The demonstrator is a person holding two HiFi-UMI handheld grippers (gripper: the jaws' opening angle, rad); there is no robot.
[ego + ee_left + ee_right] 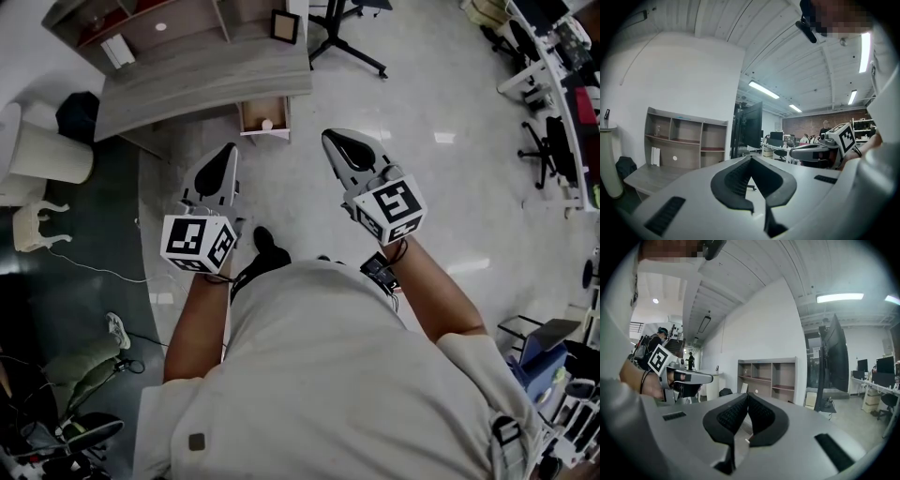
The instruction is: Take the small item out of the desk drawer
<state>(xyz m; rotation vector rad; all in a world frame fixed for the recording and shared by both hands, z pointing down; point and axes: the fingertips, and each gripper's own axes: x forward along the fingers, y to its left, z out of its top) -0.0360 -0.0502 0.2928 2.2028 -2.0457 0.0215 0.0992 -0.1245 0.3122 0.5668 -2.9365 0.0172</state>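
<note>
The grey desk [197,89] stands ahead of me with its small drawer [253,120] pulled open below the front edge. A small white item [267,124] lies inside the drawer. My left gripper [230,148] is held out over the floor, short of the drawer and to its left, its jaws shut and empty. At the same distance my right gripper [330,137] sits to the drawer's right, also shut with nothing in it. In the left gripper view the jaws [751,157] meet at their tips; the right gripper view shows its jaws [746,394] closed too.
A shelf hutch [141,28] sits on the desk, with a dark picture frame [285,25] at its right end. A white bin [52,155] and black bag [77,114] stand left of the desk. A monitor stand [347,42] rises behind. Office chairs [548,150] are far right.
</note>
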